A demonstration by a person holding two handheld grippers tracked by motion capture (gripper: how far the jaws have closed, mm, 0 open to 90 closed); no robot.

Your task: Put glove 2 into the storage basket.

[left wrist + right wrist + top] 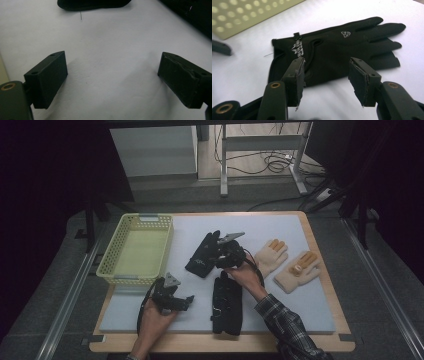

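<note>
Over the black glove (pixel 332 50), white logo unreadable, right gripper (pixel 325 75) jaws apart, left gripper (pixel 112 77) likewise.

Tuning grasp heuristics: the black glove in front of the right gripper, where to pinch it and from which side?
Probably the cuff edge. The black glove lies flat on the white mat, fingers pointing away, so its wrist hem is the nearest free edge. The right gripper is open and already straddles that hem; come in low from the cuff side, one jaw sliding under. The flat palm offers no fold to pinch.
</note>
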